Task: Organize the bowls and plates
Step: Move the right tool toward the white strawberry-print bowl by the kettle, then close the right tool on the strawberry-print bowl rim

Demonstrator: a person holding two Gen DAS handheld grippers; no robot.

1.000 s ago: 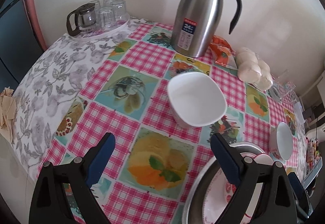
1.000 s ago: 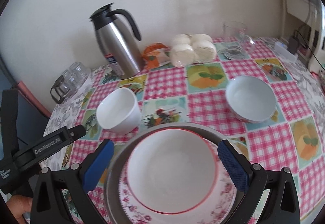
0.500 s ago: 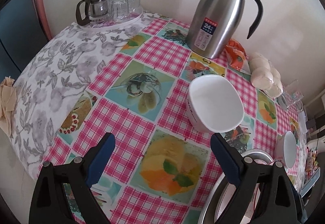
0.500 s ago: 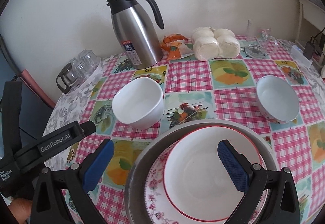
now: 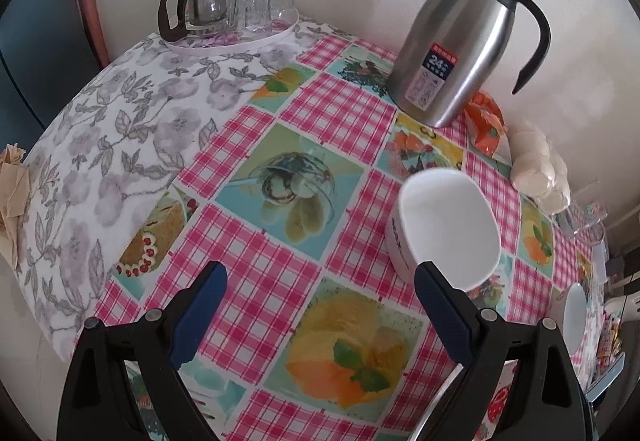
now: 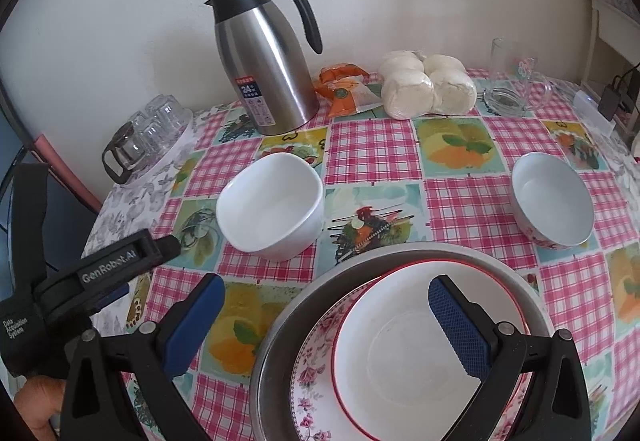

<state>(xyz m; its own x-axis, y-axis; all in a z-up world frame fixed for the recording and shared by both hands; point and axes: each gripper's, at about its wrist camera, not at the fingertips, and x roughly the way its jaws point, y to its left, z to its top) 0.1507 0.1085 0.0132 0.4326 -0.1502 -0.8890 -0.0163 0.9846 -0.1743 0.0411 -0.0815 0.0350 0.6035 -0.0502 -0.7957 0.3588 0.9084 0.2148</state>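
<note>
Nearest the right-wrist camera, the right tongs (image 6: 322, 315) stand wide apart with nothing between the blue pads, above a round grey metal basin (image 6: 400, 255) on the bench (image 6: 376, 153). Inside the basin lies a pink floral plate (image 6: 316, 365), and on that plate sits a white red-rimmed shallow bowl (image 6: 400, 333). Beside the basin, toward the wall, stands a plain white square-sided bowl (image 6: 270, 205); well apart from it, to the basin's other side, stands a white bowl with a pink floral outside (image 6: 550, 199). The left tongs (image 5: 320, 305) are likewise spread and empty, over the pink checked tablecloth (image 5: 264, 297), with one pad just beside the plain white bowl (image 5: 444, 229). Beyond the basin, against the wall, stands a stainless steel flask with a black handle (image 6: 268, 57).
</note>
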